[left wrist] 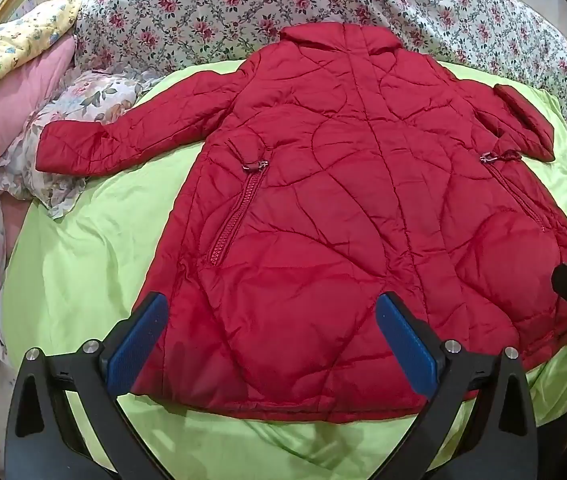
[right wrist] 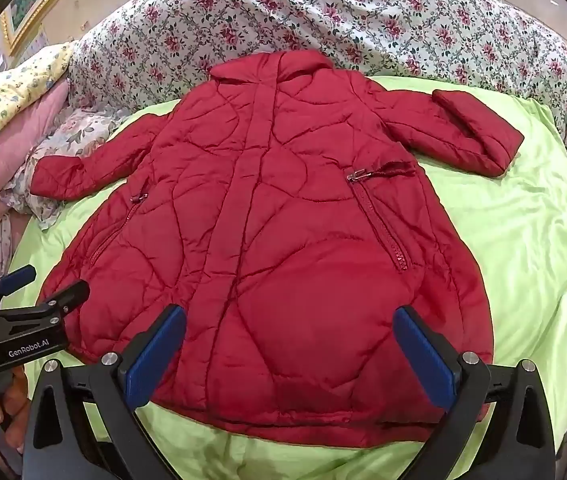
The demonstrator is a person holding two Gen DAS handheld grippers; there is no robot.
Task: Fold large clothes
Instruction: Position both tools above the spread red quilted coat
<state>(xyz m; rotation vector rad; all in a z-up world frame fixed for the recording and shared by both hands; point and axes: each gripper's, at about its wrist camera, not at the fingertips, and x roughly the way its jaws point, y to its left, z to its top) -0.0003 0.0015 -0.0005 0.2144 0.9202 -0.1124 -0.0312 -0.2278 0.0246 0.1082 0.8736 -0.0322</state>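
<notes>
The red quilted coat (left wrist: 323, 208) lies flat, front up, on the green sheet (left wrist: 83, 264) of the bed; one sleeve extends, the other is doubled back. I hold left tongs (left wrist: 271, 344) and right tongs (right wrist: 289, 354) released above the hem; I should grip sleeve edges cleanly, folding inward without dragging the sheet.

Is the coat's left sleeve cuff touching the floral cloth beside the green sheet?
Touching. The left wrist view shows the cuff lying directly on the floral cloth.

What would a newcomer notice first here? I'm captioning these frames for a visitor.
A red quilted coat lies spread flat, front up, on a lime green sheet, its sleeves out to both sides. Behind it rises floral bedding. Both the left gripper and the right gripper hover open over its hem.
</notes>
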